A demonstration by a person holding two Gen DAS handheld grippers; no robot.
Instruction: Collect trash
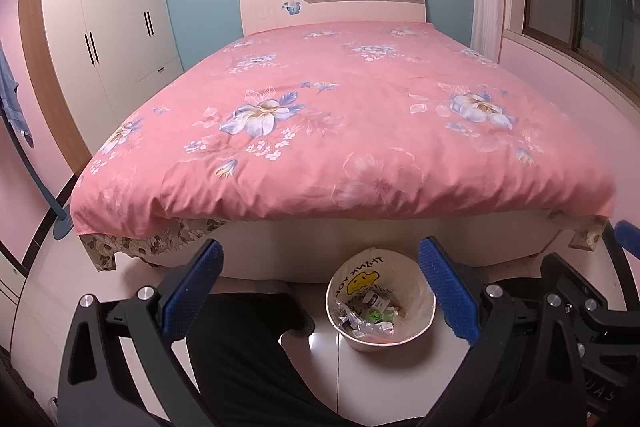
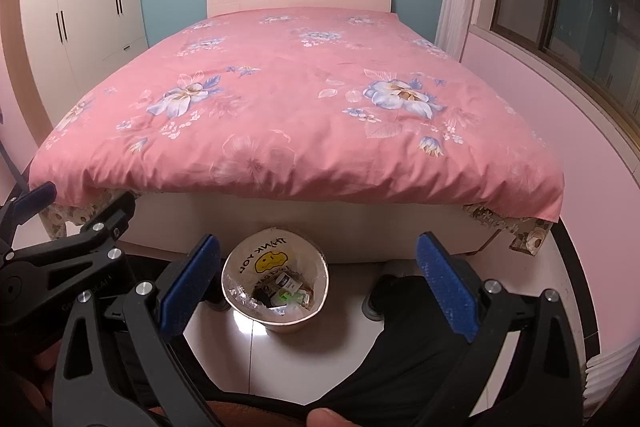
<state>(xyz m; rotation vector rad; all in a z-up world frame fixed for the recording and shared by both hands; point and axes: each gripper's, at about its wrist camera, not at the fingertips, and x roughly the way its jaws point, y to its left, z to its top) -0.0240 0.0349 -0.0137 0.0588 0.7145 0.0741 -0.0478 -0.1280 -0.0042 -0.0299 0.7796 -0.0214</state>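
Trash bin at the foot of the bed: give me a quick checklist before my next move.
1. Trash bin upright on the floor: ok.
2. Plastic liner in place, trash already inside: ok.
3. Left gripper open and holding nothing: ok.
4. Right gripper open and holding nothing: ok.
5. Pink bedspread free of visible trash: ok.
6. Floor beside and under the bed free of trash: cannot tell, mostly hidden.

We note a round cream trash bin [image 1: 380,337] [image 2: 276,323] upright on the floor at the bed's foot, bag-lined, holding wrappers and small bottles [image 1: 370,313] [image 2: 286,289].
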